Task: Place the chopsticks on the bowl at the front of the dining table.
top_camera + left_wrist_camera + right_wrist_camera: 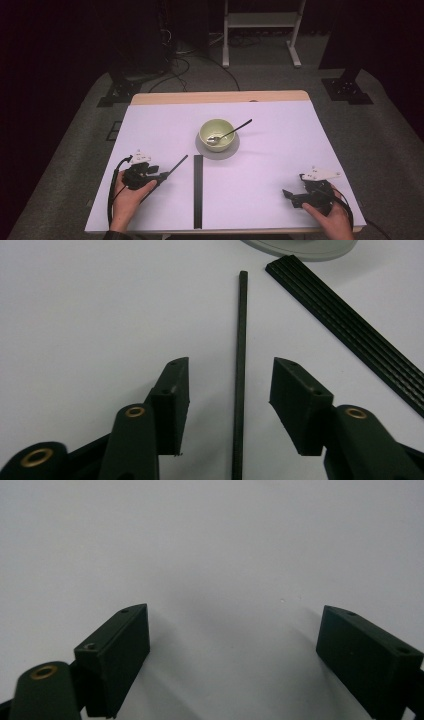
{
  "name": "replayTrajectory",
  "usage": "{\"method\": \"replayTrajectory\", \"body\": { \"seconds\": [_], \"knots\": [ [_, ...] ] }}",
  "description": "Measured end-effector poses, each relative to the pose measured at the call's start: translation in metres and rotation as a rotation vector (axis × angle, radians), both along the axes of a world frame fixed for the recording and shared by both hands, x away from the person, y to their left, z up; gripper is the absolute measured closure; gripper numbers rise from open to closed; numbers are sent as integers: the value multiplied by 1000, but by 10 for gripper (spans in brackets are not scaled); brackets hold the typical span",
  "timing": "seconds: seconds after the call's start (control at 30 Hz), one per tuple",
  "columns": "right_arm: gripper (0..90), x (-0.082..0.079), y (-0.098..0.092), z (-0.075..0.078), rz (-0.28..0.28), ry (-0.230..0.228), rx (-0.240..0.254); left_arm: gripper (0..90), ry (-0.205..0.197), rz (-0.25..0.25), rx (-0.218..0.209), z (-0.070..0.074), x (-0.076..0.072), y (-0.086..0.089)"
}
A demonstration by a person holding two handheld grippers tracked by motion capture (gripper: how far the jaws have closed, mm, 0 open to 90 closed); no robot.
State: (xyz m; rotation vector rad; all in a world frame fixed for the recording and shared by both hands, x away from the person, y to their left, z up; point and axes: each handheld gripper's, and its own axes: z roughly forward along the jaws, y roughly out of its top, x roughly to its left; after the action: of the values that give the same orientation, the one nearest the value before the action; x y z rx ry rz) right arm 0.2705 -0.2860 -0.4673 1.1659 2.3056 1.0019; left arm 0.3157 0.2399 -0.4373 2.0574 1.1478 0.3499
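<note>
Worktop (270,165): white sheet on a wood top, the biggest item. Black strip (198,190) runs from centre toward 6 o'clock, flat on the sheet. Grey saucer (217,150) sits just past the strip's far end, near centre. Green bowl (217,134) stands on the saucer. Spoon (231,132) lies in the bowl, handle sticking out over the rim toward 2 o'clock.

Left gripper (167,175) at 8 o'clock, held in the left hand (127,200). Thin black rod (177,167) lies on the sheet at 8 o'clock, just left of the strip, tip pointing toward 1 o'clock. In the left gripper view the rod (240,375) runs straight between the jaws; jaws half spread, gaps on both sides, pads not touching it. Strip (350,325) passes to its right, saucer (305,246) edge at top.

Right gripper (286,194) at 4 o'clock, in the right hand (332,217), low over bare sheet. Jaws spread wide, nothing between them.
</note>
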Motion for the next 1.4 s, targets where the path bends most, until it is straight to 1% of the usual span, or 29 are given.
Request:
{"method": "replayTrajectory", "body": {
  "seconds": [0.2, 0.27, 0.3, 0.43, 0.5, 0.6, 0.63, 0.67, 0.73, 0.9, 1.03, 1.1, 1.4],
  "knots": [
    [122, 0, 0, 0, 0, 0, 0, 615, -2, -12, 0, -1, 6, -4],
    [122, 0, 0, 0, 0, 0, 0, 653, 2, -14, -3, -1, 7, -4],
    [122, 0, 0, 0, 0, 0, 0, 680, 10, -22, -4, -2, 8, -5],
    [122, 0, 0, 0, 0, 0, 0, 728, 29, -34, -9, -3, 12, -7],
    [122, 0, 0, 0, 0, 0, 0, 740, 33, -39, -8, -3, 13, -9],
    [122, 0, 0, 0, 0, 0, 0, 759, 38, -48, 23, -5, 16, -14],
    [122, 0, 0, 0, 0, 0, 0, 767, 38, -48, 23, -5, 16, -14],
    [122, 0, 0, 0, 0, 0, 0, 772, 40, -45, 38, -6, 17, -16],
    [122, 0, 0, 0, 0, 0, 0, 778, 40, -45, 44, -7, 17, -16],
    [123, 0, 0, 0, 0, -1, 0, 790, 39, -46, 55, -8, 17, -18],
    [122, 0, 0, 0, 0, -1, 0, 796, 33, -43, 62, -9, 16, -18],
    [123, 0, 0, 0, 0, 0, 0, 807, 25, -43, 72, -9, 16, -19],
    [123, 0, 0, 0, 0, -1, 0, 854, 18, -30, 80, -10, 15, -19]
  ]
}}
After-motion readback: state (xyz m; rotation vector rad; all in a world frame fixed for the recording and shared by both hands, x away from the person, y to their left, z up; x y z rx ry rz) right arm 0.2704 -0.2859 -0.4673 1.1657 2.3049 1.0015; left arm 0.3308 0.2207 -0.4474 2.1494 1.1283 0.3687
